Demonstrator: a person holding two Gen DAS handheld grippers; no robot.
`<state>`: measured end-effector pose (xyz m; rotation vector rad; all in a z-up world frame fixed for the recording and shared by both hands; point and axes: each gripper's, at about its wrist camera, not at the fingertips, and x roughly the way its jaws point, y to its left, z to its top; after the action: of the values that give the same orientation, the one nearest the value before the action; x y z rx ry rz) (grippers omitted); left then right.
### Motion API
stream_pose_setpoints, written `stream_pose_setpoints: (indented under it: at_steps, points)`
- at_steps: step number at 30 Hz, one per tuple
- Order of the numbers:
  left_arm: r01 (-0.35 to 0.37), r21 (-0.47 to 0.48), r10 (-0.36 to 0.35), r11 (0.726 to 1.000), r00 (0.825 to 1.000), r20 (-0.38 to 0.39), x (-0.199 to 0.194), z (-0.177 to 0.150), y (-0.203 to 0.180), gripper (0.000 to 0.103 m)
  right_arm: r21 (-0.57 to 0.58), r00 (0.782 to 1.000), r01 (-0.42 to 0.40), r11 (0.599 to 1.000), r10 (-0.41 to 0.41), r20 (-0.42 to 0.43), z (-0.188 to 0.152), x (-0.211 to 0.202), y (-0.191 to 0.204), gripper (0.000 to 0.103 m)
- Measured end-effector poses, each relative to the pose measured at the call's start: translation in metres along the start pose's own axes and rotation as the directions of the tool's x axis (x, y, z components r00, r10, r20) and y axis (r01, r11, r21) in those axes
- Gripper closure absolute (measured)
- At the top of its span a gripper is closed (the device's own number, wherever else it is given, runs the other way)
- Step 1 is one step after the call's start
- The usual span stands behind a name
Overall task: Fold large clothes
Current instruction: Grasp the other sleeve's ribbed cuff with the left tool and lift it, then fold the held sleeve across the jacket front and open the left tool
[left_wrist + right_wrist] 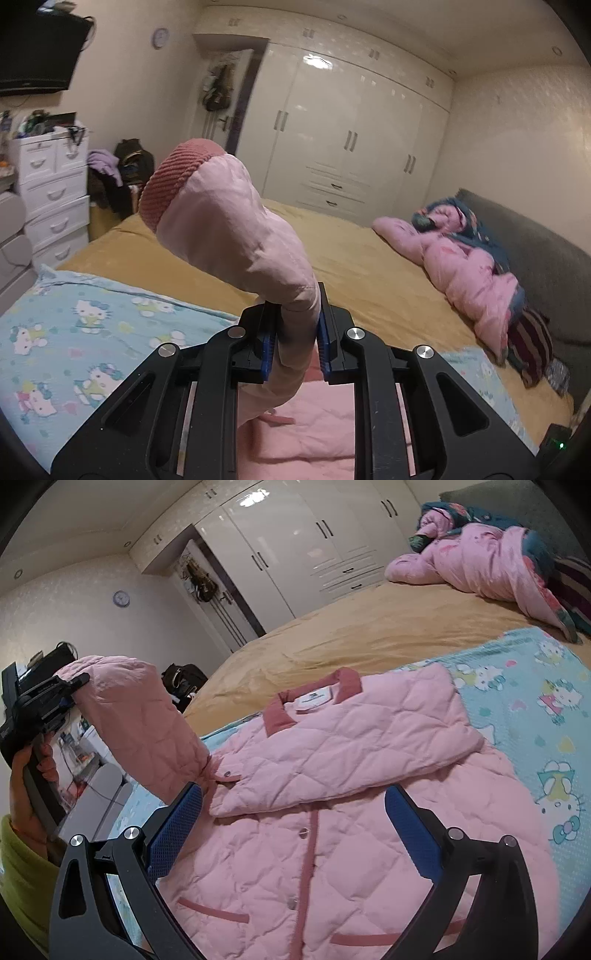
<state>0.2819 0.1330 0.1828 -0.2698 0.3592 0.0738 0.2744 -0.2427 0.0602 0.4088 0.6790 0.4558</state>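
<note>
Underneath, cartoon blanket [524,709] covers bed [332,635].

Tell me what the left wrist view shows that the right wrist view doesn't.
Left wrist only: the left gripper shut on the sleeve, its ribbed cuff up; a white drawer unit. Right wrist only: the jacket lying front up, collar and snaps showing, and the open right gripper above it. Both: wardrobe, yellow bed, pink quilt.

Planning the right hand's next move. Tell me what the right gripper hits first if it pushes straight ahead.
The open right gripper points down at the pink quilted jacket. Its buttoned front, just below the folded sleeve, would likely be met first; depth is hard to judge.
</note>
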Motion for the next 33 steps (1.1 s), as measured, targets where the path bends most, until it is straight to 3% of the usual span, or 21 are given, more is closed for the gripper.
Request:
stream_pose_setpoints:
  at_steps: [12, 22, 26, 33]
  points:
    - [0.091, 0.108, -0.079, 0.990, 0.990, -0.114, 0.047, -0.055, -0.076, 0.092, 0.086, 0.999, 0.035, 0.996, -0.037, 0.023, 0.000, -0.016, -0.055, 0.004]
    - [0.165, 0.255, -0.097, 0.953, 0.960, -0.261, 0.091, -0.131, -0.130, 0.092, 0.155, 0.997, 0.066, 0.986, -0.072, 0.037, -0.004, -0.023, -0.093, 0.004]
    - [0.181, 0.330, -0.073, 0.926, 0.947, -0.313, 0.106, -0.167, -0.148, 0.091, 0.178, 0.996, 0.076, 0.981, -0.084, 0.034, -0.006, -0.024, -0.106, 0.004]
    - [0.203, 0.496, -0.022, 0.844, 0.938, -0.346, 0.111, -0.222, -0.178, 0.087, 0.203, 0.995, 0.096, 0.974, -0.103, 0.020, -0.006, -0.021, -0.119, 0.004]
